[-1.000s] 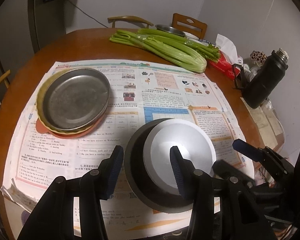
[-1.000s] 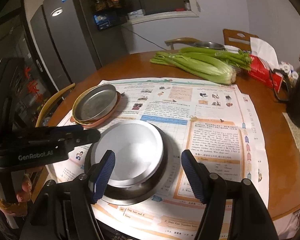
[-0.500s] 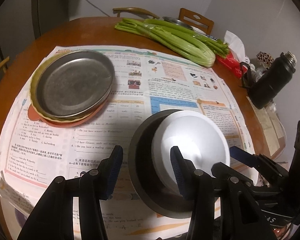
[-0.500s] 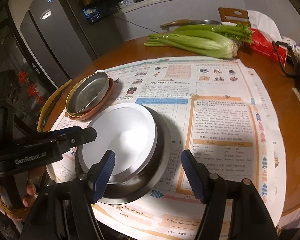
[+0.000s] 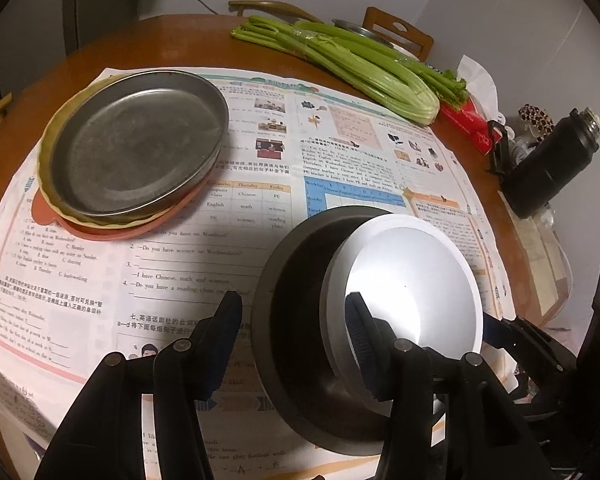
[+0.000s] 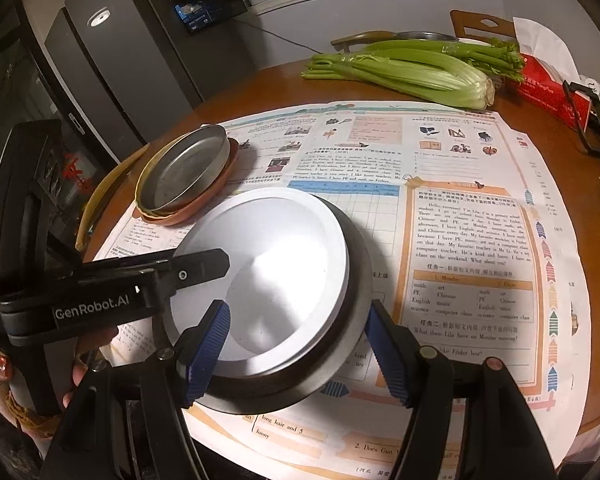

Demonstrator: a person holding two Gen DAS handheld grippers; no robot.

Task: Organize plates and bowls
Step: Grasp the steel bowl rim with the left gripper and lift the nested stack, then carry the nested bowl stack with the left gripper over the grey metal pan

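Both grippers, left (image 5: 292, 344) and right (image 6: 296, 356), fingers apart, straddle the bowl stack (image 6: 276, 300); rigid, slippery metal, grip the rim.

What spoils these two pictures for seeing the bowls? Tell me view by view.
Left wrist: strong glare on the upturned white bowl, the dark bowl beneath lost in shadow, fisheye bending the table edge. Right wrist: milder sheen on the white bowl, dim room, black corners, the left gripper blocking its left side.
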